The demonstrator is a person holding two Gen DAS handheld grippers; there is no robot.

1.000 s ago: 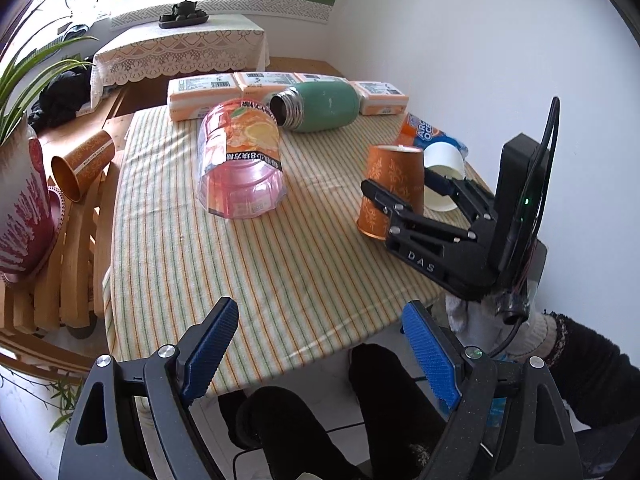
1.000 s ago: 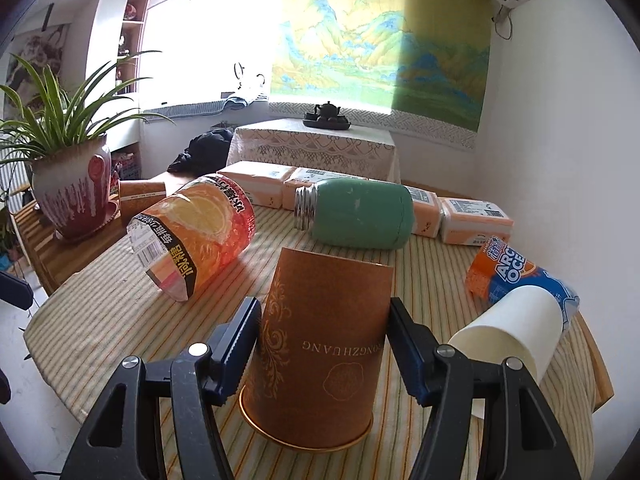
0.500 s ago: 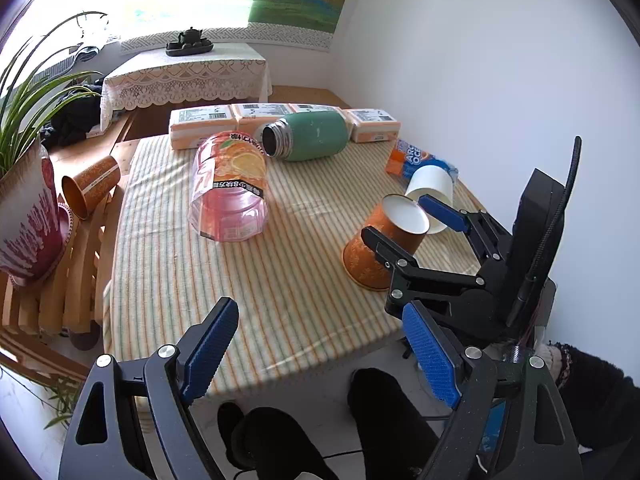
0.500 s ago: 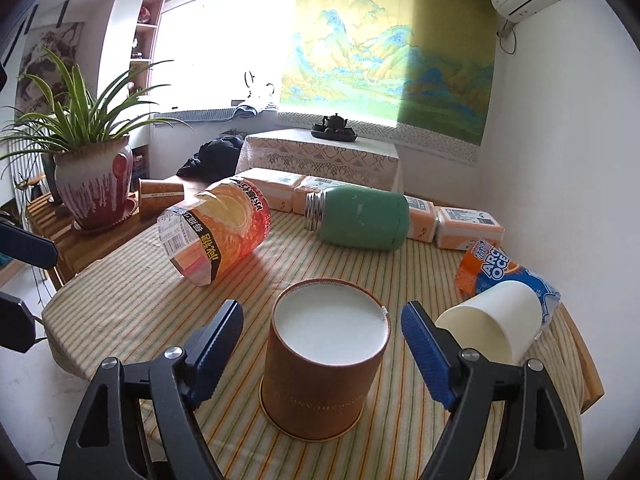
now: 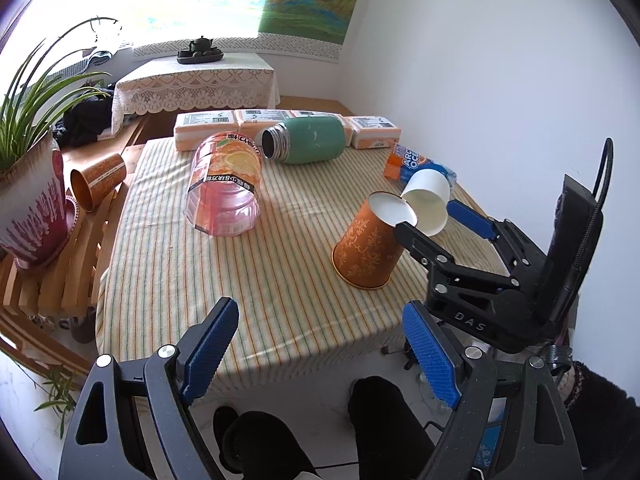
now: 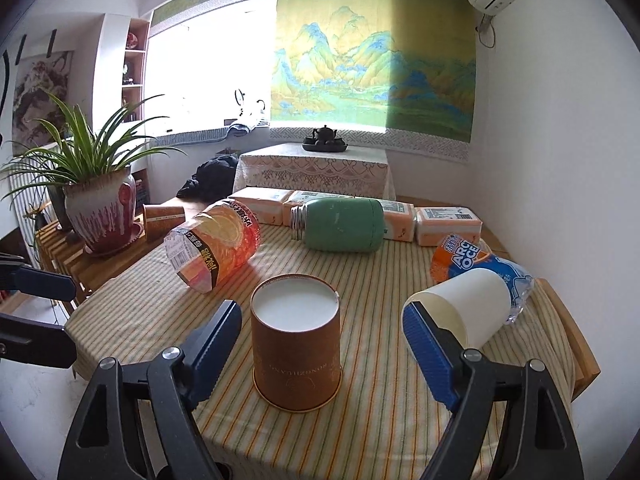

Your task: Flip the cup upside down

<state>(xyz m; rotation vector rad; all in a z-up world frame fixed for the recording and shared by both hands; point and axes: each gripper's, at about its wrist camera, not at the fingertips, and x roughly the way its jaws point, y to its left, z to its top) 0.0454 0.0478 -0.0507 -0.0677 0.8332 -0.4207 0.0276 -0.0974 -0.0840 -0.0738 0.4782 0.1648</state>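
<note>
An orange paper cup [image 6: 297, 344] stands upside down on the striped tablecloth, its white base facing up; it also shows in the left wrist view [image 5: 370, 240]. My right gripper [image 6: 322, 340] is open, its blue pads either side of the cup and clear of it; in the left wrist view it [image 5: 432, 220] sits just right of the cup. My left gripper [image 5: 320, 354] is open and empty, off the table's front edge.
A white paper cup [image 6: 468, 312] lies on its side to the right, by a blue snack bag [image 6: 476, 260]. A pink-orange plastic jar [image 5: 224, 184] and a green flask [image 5: 308, 140] lie further back. Tissue packs [image 5: 206, 124] line the far edge. A potted plant [image 5: 28, 200] stands at the left.
My right gripper let go of the orange cup, opened wide and drew back. The cup stays upside down on the cloth. My left gripper pulled back and rose a little.
</note>
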